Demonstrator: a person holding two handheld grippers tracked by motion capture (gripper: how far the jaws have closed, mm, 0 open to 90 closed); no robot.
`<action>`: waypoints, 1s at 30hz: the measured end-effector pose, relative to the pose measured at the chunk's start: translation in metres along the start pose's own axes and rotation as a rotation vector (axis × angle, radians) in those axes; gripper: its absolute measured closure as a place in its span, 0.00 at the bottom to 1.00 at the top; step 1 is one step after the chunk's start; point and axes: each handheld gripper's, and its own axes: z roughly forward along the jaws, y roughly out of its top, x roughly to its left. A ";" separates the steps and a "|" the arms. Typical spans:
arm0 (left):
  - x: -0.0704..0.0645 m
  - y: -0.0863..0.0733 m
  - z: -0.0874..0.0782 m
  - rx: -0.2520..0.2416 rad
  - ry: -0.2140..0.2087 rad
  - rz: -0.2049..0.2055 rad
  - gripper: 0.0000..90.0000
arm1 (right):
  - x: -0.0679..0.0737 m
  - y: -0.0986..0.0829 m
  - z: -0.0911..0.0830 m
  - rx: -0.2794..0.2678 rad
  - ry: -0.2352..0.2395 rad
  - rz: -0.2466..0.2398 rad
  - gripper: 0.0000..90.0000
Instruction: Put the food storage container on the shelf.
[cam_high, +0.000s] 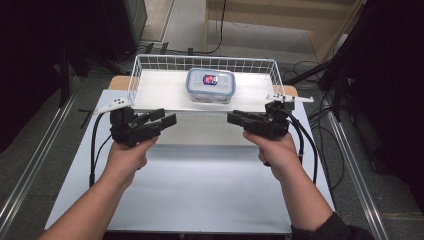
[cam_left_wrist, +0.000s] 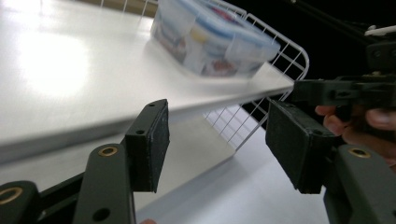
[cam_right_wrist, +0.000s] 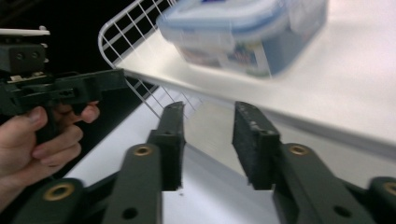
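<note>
A clear food container with a blue clip lid (cam_high: 210, 85) sits in the middle of a raised white shelf (cam_high: 160, 92) ringed by a white wire basket (cam_high: 200, 60). My left gripper (cam_high: 165, 119) hovers just before the shelf's front edge, left of the container, with its jaws open and empty. My right gripper (cam_high: 234, 118) faces it from the right, also open and empty. In the left gripper view the container (cam_left_wrist: 212, 39) lies beyond the open left gripper (cam_left_wrist: 224, 140). In the right gripper view the blurred container (cam_right_wrist: 247, 32) stands above the right gripper (cam_right_wrist: 210, 140).
The white table (cam_high: 200, 190) stretches bare toward the person. The wire wall (cam_left_wrist: 280, 60) rises around the shelf's back and sides. Black cables (cam_high: 93, 150) trail off both grippers. Dark stands and floor cables (cam_high: 325, 115) flank the table.
</note>
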 end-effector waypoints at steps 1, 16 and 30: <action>0.001 -0.006 -0.003 0.001 0.012 0.010 0.40 | 0.000 -0.006 -0.002 -0.008 -0.009 -0.003 0.64; 0.014 -0.095 -0.027 0.091 0.091 0.090 0.27 | -0.012 -0.106 -0.015 -0.044 -0.212 -0.144 0.36; 0.015 -0.152 -0.026 0.207 0.179 0.242 0.12 | -0.034 -0.186 -0.022 -0.050 -0.337 -0.177 0.12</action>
